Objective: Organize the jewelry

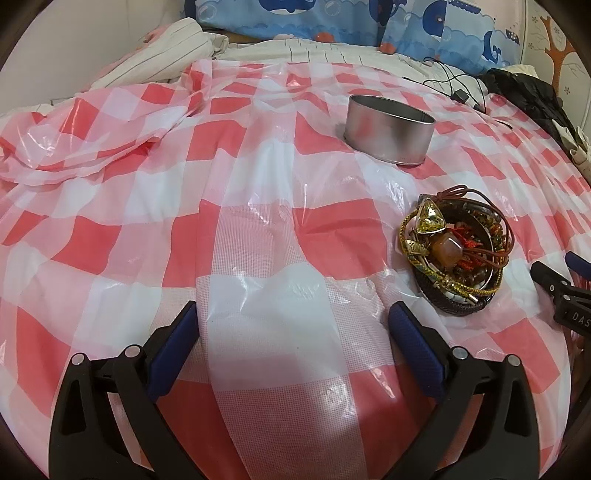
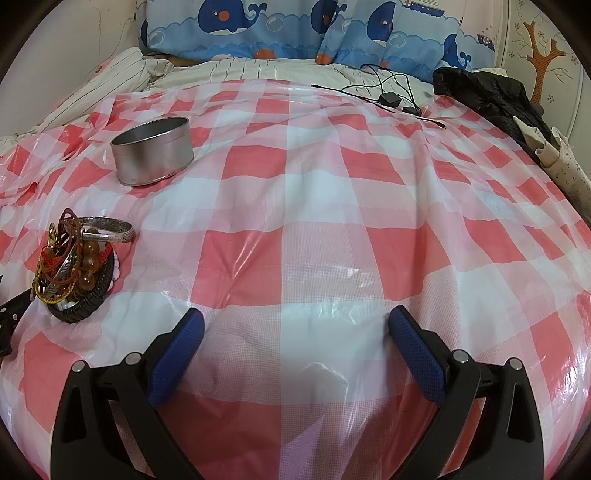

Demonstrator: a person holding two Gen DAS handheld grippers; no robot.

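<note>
Surface: a glossy red-and-white checked plastic sheet [image 1: 258, 229] is spread over a bed and lies wrinkled, bunched at its far left edge in the left wrist view.

Left gripper [image 1: 291, 321], black-framed with blue textured pads: jaws spread wide, nothing between them, only bare sheet below. It points steeply down at the sheet.

Right gripper [image 2: 295, 325], same build: jaws likewise fully spread and empty, over bare sheet. Its tip also shows at the right edge of the left wrist view, just beside the jewelry.

Task item: a tangled pile of jewelry [image 1: 456, 254] rests on the sheet between the two tools, to the right of the left gripper and to the left of the right one. Visible in it are a silver metal bangle [image 2: 110, 230], amber beads, a yellow triangular stone, gold chain, brown cord and a black braided band at the base. Neither gripper touches it.

Container: a round, open, silver metal tin [image 1: 389, 129] stands upright on the sheet beyond the pile, apart from it. Its inside looks empty as far as the right wrist view shows.

Background: blue whale-print pillows [image 2: 295, 33], black cables with a small box [image 2: 388, 98] and a black garment [image 2: 491, 96] at the far right.
</note>
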